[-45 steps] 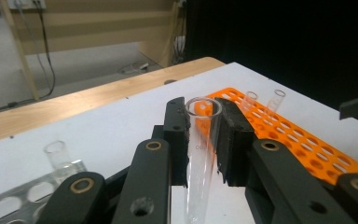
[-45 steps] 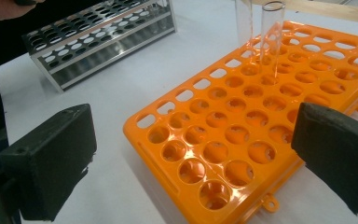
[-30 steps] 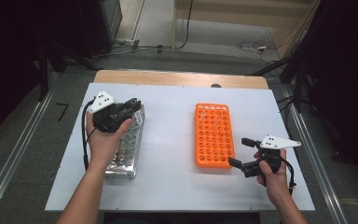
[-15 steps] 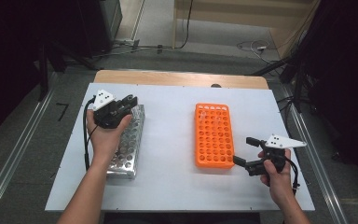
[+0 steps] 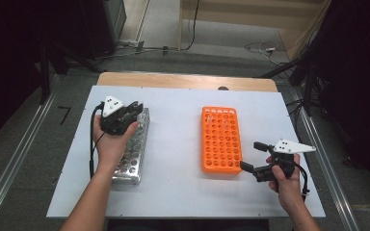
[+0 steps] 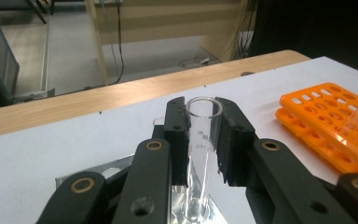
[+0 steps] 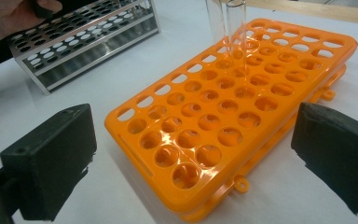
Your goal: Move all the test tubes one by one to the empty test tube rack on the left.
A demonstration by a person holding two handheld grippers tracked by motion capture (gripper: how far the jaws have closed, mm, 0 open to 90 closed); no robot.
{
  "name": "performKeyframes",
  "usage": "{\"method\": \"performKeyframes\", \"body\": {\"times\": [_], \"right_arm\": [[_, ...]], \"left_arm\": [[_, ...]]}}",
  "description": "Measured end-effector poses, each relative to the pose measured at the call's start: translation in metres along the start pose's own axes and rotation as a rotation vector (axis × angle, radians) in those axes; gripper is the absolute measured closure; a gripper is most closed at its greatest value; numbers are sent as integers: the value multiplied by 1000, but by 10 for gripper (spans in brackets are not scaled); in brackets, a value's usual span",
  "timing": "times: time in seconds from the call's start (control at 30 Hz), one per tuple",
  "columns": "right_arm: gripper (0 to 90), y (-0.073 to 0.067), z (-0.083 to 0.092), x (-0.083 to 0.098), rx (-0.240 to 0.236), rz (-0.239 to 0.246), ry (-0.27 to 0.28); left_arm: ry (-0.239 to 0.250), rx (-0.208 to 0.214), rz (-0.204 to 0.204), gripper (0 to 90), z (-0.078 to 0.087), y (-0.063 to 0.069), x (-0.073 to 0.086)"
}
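Note:
In the left gripper view, my left gripper (image 6: 204, 122) is shut on a clear glass test tube (image 6: 201, 140), which stands upright with its lower end at the metal rack (image 6: 107, 170). In the high view the left gripper (image 5: 135, 108) is over the far end of that metal rack (image 5: 132, 156). My right gripper (image 5: 251, 156) is open beside the near right corner of the orange rack (image 5: 221, 139), with nothing between its jaws. In the right gripper view, the right gripper (image 7: 191, 154) faces the orange rack (image 7: 261, 107), where one clear tube (image 7: 230, 28) stands in a far hole.
The white table top (image 5: 173, 144) has a wooden strip (image 5: 183, 81) along its far edge. Bare table lies between the two racks. Beyond the table are floor, cables and dark equipment. A hand (image 7: 9, 18) holds the left gripper over the metal rack (image 7: 88, 32).
The left hand has shifted slightly toward the far end of the metal rack. The right hand has kept still.

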State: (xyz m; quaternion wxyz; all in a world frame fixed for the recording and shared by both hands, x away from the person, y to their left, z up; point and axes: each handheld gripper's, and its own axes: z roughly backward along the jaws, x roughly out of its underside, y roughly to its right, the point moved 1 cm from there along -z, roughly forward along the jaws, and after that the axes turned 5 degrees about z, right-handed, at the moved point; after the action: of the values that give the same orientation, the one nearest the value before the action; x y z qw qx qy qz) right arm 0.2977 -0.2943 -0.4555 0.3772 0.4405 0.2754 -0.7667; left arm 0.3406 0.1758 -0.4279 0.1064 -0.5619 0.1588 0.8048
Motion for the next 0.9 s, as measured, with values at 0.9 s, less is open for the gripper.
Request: {"method": "performKeyframes", "body": {"times": [0.9], "right_arm": [[0, -3, -2, 0, -13, 16, -15]], "left_arm": [[-162, -32, 1, 746, -9, 5, 10]]}}
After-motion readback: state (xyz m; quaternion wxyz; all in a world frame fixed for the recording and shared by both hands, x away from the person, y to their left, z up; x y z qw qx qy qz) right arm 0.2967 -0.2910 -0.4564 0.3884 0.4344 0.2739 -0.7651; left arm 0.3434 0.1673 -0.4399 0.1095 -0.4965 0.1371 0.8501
